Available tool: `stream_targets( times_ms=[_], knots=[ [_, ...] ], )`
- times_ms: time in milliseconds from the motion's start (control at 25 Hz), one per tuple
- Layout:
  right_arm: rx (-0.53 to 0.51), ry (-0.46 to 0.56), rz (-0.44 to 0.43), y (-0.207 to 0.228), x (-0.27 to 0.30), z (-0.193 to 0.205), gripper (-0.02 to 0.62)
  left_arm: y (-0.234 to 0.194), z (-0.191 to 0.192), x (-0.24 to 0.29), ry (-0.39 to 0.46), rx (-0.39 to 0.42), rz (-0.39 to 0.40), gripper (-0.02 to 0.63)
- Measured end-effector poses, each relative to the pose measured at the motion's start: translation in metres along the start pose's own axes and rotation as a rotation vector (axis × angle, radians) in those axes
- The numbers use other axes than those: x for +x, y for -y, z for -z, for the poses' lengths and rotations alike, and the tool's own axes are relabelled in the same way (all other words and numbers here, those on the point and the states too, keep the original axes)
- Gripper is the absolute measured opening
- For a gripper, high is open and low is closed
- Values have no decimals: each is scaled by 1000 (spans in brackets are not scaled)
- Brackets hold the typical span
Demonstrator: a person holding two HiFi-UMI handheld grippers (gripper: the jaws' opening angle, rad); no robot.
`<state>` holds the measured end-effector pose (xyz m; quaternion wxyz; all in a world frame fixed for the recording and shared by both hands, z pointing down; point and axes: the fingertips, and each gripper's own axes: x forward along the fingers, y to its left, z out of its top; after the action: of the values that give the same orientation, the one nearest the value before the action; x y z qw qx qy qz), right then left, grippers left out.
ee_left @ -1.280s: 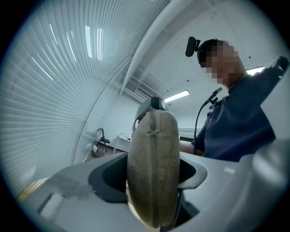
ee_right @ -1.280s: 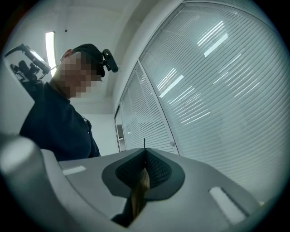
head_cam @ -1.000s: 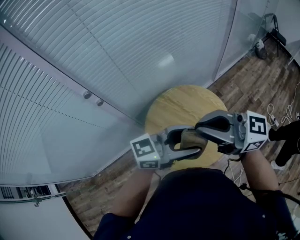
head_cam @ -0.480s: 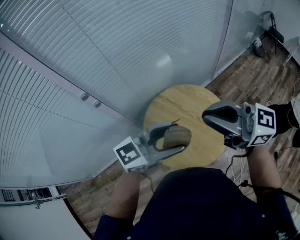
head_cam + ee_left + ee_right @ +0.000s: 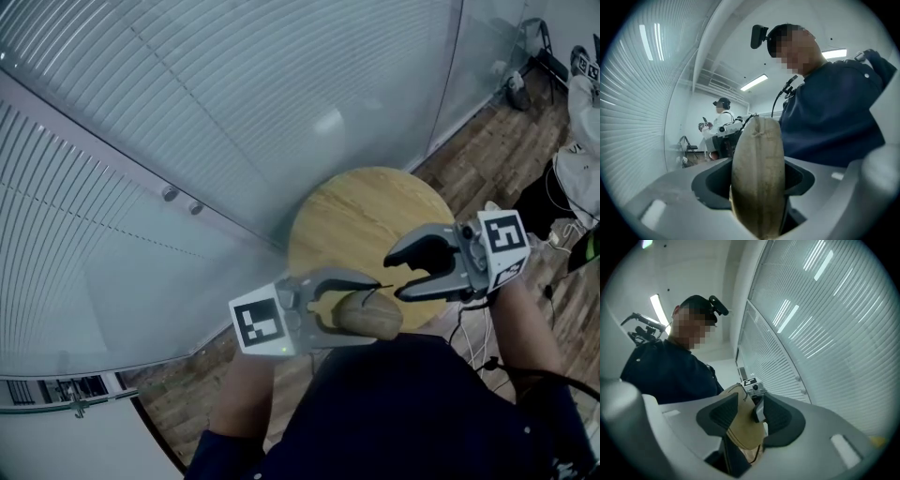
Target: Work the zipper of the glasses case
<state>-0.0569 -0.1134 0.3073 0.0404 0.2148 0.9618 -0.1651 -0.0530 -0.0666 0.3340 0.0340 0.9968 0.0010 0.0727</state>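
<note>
Clamping the tan glasses case (image 5: 375, 319) firmly between its jaws, the left hand-held gripper (image 5: 361, 306) is holding it in the air close to the person's dark top (image 5: 403, 412), over the 6 o'clock edge of the round wooden table (image 5: 352, 216). Just beyond, at the case's 1 o'clock, the right hand-held gripper (image 5: 395, 277) is hanging with its jaws partly apart, having just been opening and gripping nothing. Farther off, a glass wall with blinds (image 5: 187, 112) is filling the view from 9 to 12 o'clock.
</note>
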Motion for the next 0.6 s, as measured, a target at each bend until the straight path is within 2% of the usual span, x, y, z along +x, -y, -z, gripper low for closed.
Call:
stream_targets(
  times_ms=[120, 240, 280, 480, 560, 600],
  knots=[
    [8, -46, -99, -19, 7, 8, 173, 13, -2, 5, -27, 33, 71, 298],
    [18, -60, -139, -26, 9, 11, 88, 24, -2, 9, -51, 33, 128, 298],
    [20, -62, -146, -27, 10, 11, 83, 26, -2, 10, -57, 33, 138, 298],
    [1, -69, -141, -28, 14, 13, 82, 27, 1, 13, -79, 19, 149, 298],
    [-8, -40, -119, -25, 12, 8, 17, 25, 4, 13, -89, 14, 142, 298],
    [-14, -18, -104, -23, 10, 5, 17, 23, 6, 12, -88, 9, 132, 298]
  ],
)
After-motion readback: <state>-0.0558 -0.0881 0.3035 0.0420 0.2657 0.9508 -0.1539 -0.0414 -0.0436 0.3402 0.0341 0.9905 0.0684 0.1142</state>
